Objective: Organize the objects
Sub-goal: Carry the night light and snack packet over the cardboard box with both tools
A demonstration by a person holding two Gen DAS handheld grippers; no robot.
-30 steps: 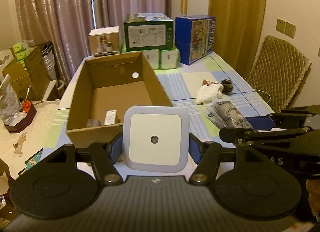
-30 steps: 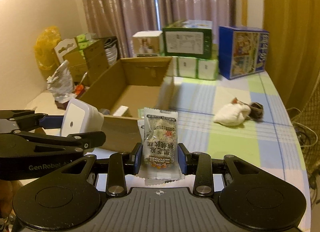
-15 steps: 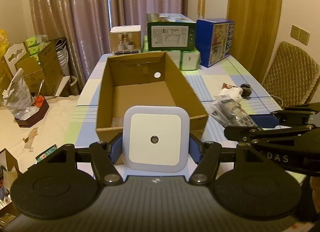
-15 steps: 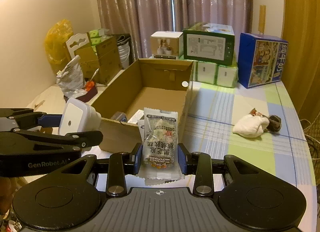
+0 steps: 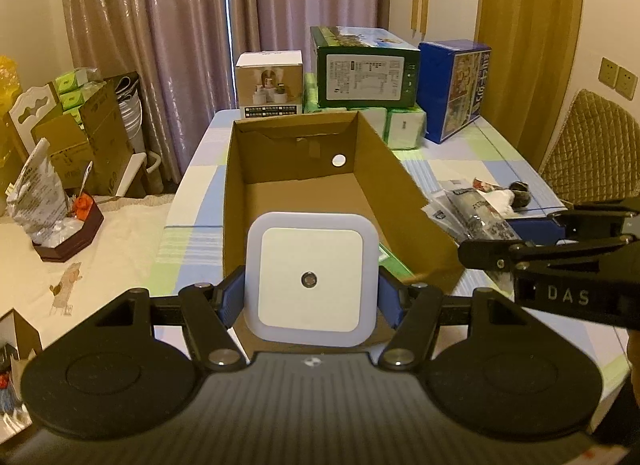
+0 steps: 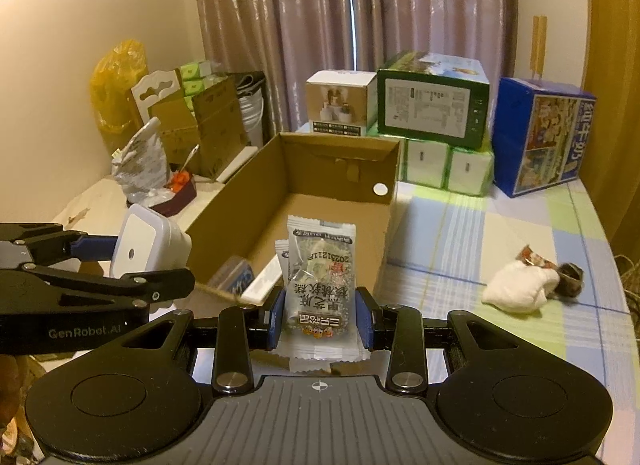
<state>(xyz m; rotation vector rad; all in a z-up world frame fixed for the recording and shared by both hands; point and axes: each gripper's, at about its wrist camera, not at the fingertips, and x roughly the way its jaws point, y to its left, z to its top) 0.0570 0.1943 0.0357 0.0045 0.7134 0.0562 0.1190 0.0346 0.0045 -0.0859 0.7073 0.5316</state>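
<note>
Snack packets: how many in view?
2, perhaps more: both stacked in the right gripper, snack packet in front, second packet peeking out behind. The cardboard box may hide others.

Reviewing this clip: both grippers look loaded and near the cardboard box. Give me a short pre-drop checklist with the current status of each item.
1. Left gripper shut on the white night light, held squarely at both sides: ok.
2. Right gripper shut on the snack packets; more than one packet is pinched: ok, count cannot tell.
3. Cardboard box open on top, floor largely bare: ok.
4. Items already in the near end of the box; drop spot free of them: cannot tell.
5. Night light above the box opening: ok in the left wrist view, height cannot tell.
6. Grippers apart from each other: ok.
</note>
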